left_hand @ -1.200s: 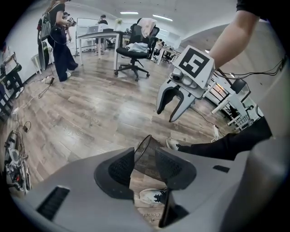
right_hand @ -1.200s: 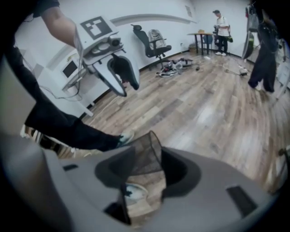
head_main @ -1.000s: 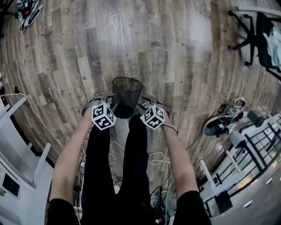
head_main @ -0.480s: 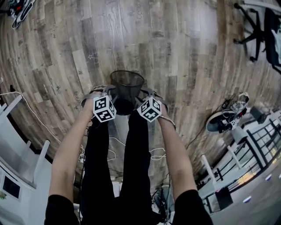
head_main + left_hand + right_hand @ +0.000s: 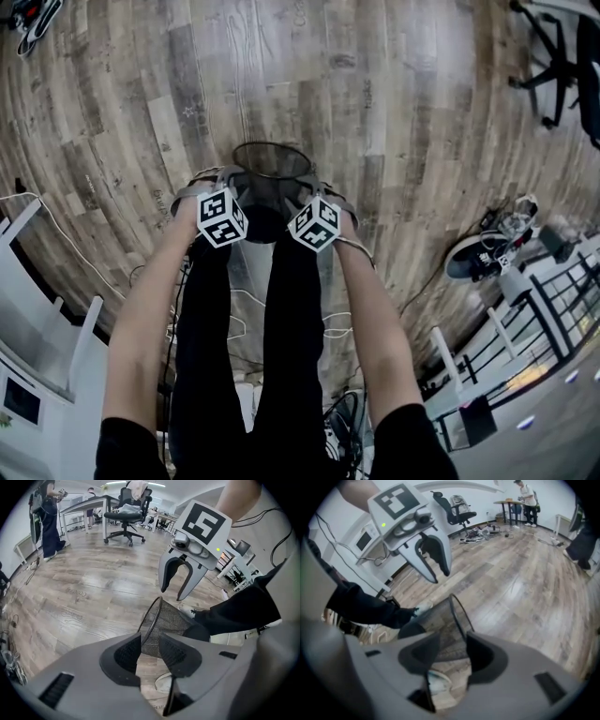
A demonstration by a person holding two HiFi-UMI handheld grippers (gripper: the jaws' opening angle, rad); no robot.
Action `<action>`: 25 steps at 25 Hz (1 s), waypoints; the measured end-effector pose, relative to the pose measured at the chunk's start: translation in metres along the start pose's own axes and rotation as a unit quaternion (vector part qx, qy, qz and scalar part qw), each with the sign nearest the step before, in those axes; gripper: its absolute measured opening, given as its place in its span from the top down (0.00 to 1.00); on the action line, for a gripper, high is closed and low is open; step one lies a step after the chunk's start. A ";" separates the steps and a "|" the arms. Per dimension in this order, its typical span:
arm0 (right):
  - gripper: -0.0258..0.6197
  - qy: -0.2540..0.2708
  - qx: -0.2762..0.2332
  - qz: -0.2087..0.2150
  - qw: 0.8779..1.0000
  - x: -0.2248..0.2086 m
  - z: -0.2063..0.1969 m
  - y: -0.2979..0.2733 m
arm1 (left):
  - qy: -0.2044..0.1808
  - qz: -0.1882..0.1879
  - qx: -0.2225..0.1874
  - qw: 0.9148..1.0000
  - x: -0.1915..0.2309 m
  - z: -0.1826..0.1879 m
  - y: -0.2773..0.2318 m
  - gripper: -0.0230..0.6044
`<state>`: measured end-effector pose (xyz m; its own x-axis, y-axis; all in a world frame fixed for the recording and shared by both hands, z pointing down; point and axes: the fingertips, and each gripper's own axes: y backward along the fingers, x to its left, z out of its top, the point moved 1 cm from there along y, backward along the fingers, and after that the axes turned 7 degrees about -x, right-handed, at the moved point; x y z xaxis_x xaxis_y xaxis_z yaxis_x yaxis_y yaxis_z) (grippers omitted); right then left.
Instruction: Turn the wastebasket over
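Black metal mesh wastebasket [image 5: 272,178], grey-brown wood plank floor [image 5: 375,112] with faint sheen, matt grey plastic left gripper [image 5: 147,641] and right gripper [image 5: 453,644]

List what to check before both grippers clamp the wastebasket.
1. Basket upright, mouth up: ok.
2. Left gripper fingers apart, just been closing, mesh wall showing in the gap: ok.
3. Right gripper fingers apart, rim showing in the gap: ok.
4. Grippers on opposite sides of the basket: ok.
5. Fingers touching the mesh: cannot tell.
6. Basket empty: cannot tell, inside too dark.
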<state>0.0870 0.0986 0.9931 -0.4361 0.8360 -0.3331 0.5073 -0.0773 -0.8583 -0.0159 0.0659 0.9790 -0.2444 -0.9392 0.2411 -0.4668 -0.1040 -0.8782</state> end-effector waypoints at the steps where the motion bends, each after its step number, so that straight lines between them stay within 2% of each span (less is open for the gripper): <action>1: 0.67 0.002 0.002 0.001 1.000 0.000 -0.001 -0.003 | 0.005 0.001 0.002 1.000 0.000 -0.001 -0.002 0.73; 10: 0.67 0.011 0.009 0.004 1.000 -0.009 -0.014 -0.021 | 0.013 0.003 -0.006 1.000 -0.003 -0.001 -0.013 0.74; 12: 0.67 0.012 0.009 0.003 1.000 -0.013 -0.016 -0.023 | 0.004 -0.001 -0.004 1.000 -0.004 -0.001 -0.015 0.74; 15: 0.67 0.010 0.007 0.002 1.000 -0.018 -0.016 -0.024 | -0.018 -0.006 0.001 1.000 -0.006 0.000 -0.019 0.81; 21: 0.67 0.023 0.012 0.005 1.000 -0.021 -0.017 -0.030 | -0.031 -0.021 0.011 0.999 -0.005 -0.004 -0.035 0.79; 25: 0.67 0.036 0.019 0.017 0.999 -0.019 -0.015 -0.035 | -0.021 -0.034 0.025 0.999 -0.003 -0.011 -0.046 0.76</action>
<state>0.0890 0.0933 1.0352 -0.3640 0.8694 -0.3341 0.4911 -0.1257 -0.8620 -0.0029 0.0766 1.0228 -0.1770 -0.9422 0.2846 -0.4386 -0.1834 -0.8798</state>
